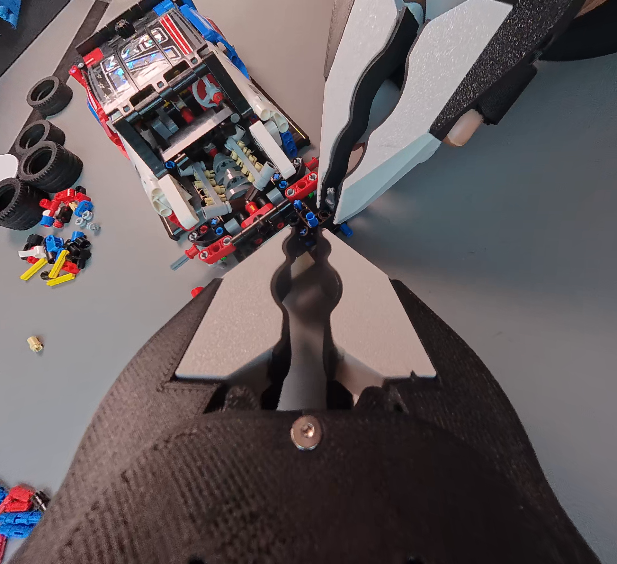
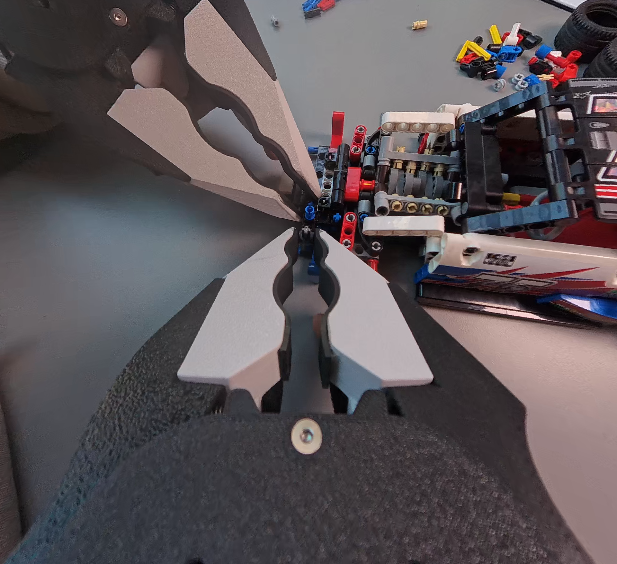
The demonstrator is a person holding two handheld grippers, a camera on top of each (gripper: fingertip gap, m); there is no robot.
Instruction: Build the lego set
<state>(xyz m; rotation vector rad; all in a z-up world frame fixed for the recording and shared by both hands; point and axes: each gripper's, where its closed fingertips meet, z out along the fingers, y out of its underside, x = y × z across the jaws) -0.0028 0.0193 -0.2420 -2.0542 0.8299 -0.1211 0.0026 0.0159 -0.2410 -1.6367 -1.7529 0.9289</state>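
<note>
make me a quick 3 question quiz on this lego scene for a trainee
1. Multiple choice: where on the lego car do the left claw and right claw meet? A) the open engine end B) the roof C) a side panel
2. True or false: the black tyres are already fitted on the car.
3. Fill in: the long loose pieces in the pile by the tyres are ____.
Key: 1 A; 2 false, they lie loose on the table; 3 yellow.
</note>
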